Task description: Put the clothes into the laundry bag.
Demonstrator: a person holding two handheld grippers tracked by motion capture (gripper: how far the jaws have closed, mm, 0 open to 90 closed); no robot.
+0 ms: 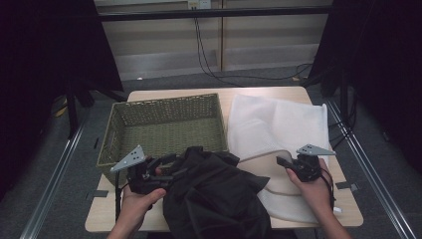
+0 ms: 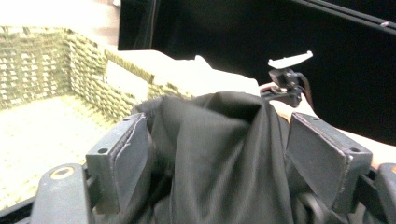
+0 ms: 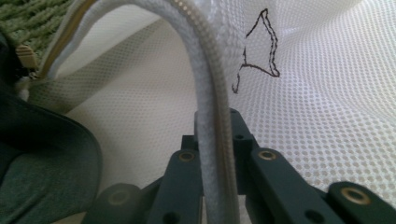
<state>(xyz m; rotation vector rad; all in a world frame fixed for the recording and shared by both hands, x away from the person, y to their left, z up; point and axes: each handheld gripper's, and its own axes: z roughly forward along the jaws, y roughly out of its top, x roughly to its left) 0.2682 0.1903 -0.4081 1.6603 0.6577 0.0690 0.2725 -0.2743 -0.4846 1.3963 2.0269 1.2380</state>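
Black garment at the table's near edge, beside basket and mesh bag.
Woven green basket (image 1: pixel 164 127) left. Left gripper (image 2: pixel 224 154), jaws apart, straddles smooth dark garment (image 1: pixel 214 196). Right gripper (image 3: pixel 215 140) is clamped on white mesh bag's (image 1: pixel 278 127) zippered rim (image 3: pixel 210 93).

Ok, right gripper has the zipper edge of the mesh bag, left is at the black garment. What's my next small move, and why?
Probably lift the right gripper a little to widen the mesh bag's mouth. Its jaws are pinched on the zipper edge, but the opening looks shallow. The black garment sits bunched at that mouth, lying between the left gripper's wide-apart jaws, not yet clamped. A taller opening should let it slide in.
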